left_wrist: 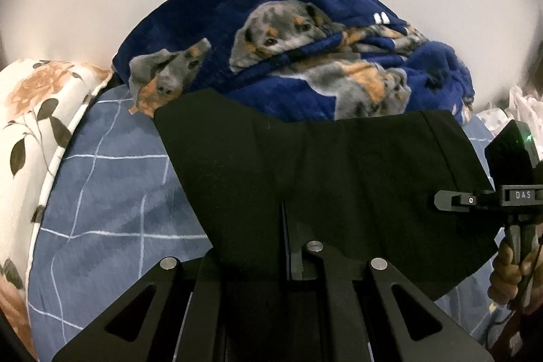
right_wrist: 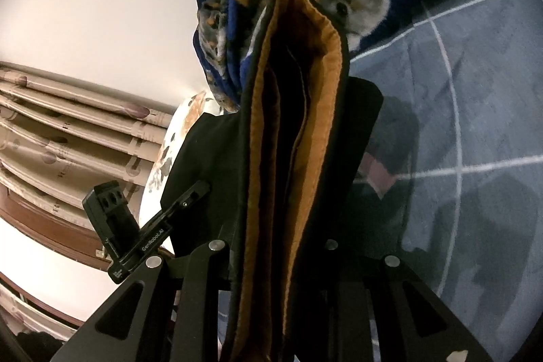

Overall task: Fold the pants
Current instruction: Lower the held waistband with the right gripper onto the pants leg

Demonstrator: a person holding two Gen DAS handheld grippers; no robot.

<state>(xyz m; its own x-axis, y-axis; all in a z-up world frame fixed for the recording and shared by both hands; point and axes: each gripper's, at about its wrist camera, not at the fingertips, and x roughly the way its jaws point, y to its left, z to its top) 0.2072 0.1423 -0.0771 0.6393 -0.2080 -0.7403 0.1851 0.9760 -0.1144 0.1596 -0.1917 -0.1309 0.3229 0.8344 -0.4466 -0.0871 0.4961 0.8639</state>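
Note:
The black pants (left_wrist: 339, 172) hang stretched between both grippers above the blue checked bed sheet (left_wrist: 112, 192). My left gripper (left_wrist: 284, 219) is shut on the pants' near edge; its fingertips are buried in the black cloth. My right gripper (left_wrist: 451, 201) shows at the right of the left wrist view, clamped on the other end. In the right wrist view the pants (right_wrist: 271, 158) run edge-on between the jaws, showing an orange-brown lining (right_wrist: 322, 111). My right gripper (right_wrist: 285, 246) is shut on them. My left gripper (right_wrist: 193, 192) shows at lower left, holding the cloth.
A rumpled navy blanket with dog prints (left_wrist: 305, 50) lies heaped behind the pants. A floral pillow (left_wrist: 37, 124) lies at the left edge of the bed. A white wall is behind. Beige curtains (right_wrist: 68, 138) hang at the left of the right wrist view.

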